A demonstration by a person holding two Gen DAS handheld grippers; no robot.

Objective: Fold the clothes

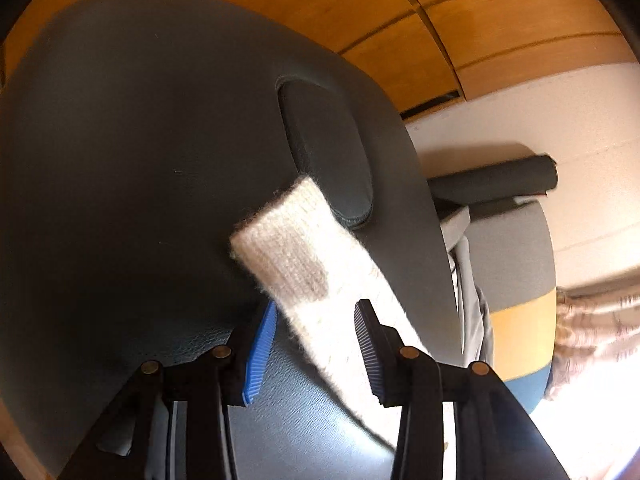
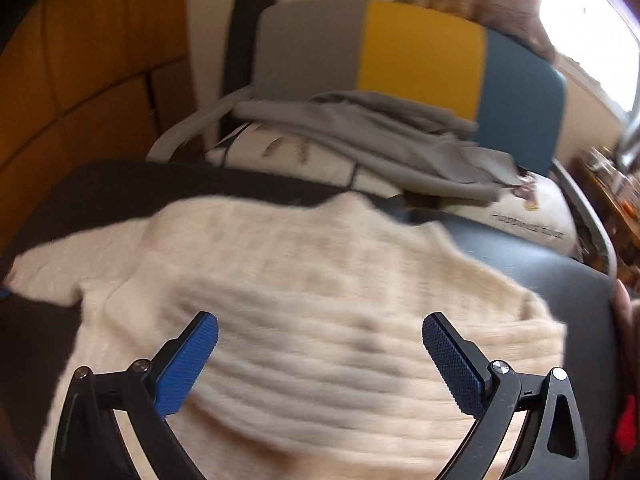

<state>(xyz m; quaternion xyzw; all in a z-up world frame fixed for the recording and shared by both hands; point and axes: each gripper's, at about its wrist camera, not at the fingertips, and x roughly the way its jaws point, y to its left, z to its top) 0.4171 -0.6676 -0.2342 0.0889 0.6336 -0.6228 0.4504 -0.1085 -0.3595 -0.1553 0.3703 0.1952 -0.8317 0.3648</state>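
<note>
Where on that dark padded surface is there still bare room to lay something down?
Bare dark padding lies left of the sweater sleeve, up to the oval inset. Another strip shows right of the sweater. Behind, the chair is crowded with a grey garment and cushion.

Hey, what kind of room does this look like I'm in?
Probably a home living room or bedroom: a cream sweater on a dark padded surface, a striped chair piled with clothes, wood-panelled wall.

The left gripper [image 1: 314,350] hung above a dark grey padded table [image 1: 140,160], its blue-padded jaws apart around a cream knitted sleeve [image 1: 316,276] that ran diagonally between them. The ribbed cuff pointed toward the table's oval padded insert [image 1: 324,148].
</note>
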